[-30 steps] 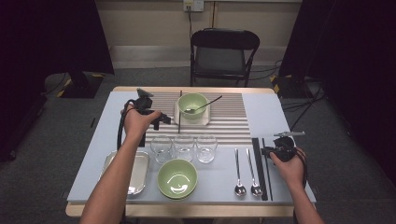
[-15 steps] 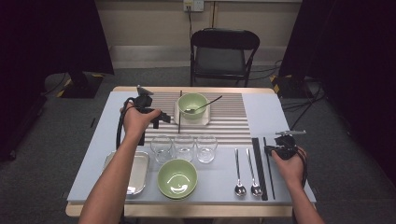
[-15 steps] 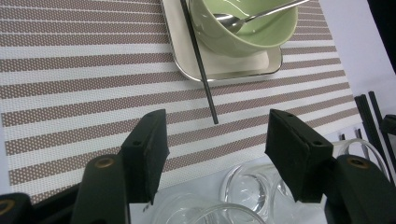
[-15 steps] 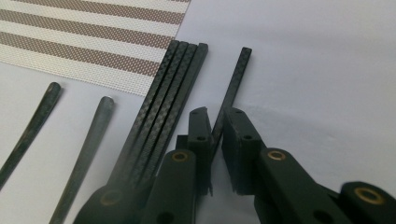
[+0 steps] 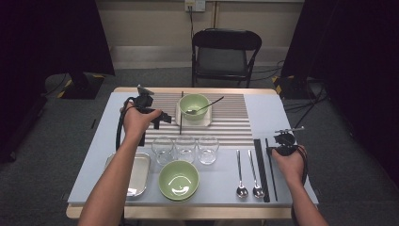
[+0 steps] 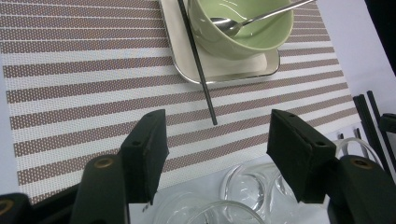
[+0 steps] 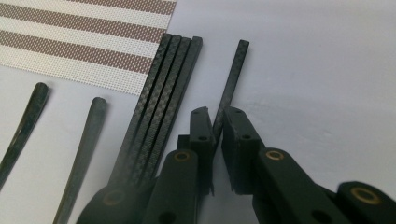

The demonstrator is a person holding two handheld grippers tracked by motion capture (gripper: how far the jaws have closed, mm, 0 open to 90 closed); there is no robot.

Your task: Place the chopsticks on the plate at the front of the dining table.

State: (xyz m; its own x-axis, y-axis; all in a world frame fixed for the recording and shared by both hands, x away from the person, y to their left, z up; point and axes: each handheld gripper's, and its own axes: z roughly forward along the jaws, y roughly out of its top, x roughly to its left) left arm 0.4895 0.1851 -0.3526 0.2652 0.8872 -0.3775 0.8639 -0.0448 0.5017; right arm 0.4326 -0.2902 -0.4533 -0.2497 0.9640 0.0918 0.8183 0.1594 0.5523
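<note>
My right gripper [image 7: 215, 116] is shut on a single black chopstick [image 7: 232, 79] that lies on the pale table just right of a bundle of several black chopsticks [image 7: 163, 93]. In the high view that gripper [image 5: 277, 141] is at the table's right side, with the chopstick [image 5: 272, 179] running back toward the front edge. My left gripper [image 6: 217, 135] is open over the striped placemat [image 6: 93, 70]; nothing sits between its jaws. Beyond it another chopstick [image 6: 198, 60] lies from the small tray [image 6: 224, 72] onto the mat. A green bowl [image 6: 243, 28] with a spoon stands on that tray.
Three glasses [image 5: 186, 148] stand in a row mid-table. A second green bowl [image 5: 179, 180] and a metal tray [image 5: 136, 174] sit near the front edge. Two spoons [image 5: 247, 174] lie left of the chopstick bundle [image 5: 260, 169]. A folding chair [image 5: 226, 52] stands behind the table.
The right gripper has edged slightly away from the front edge, still at the single chopstick. The left gripper has stayed in place, open over the mat.
</note>
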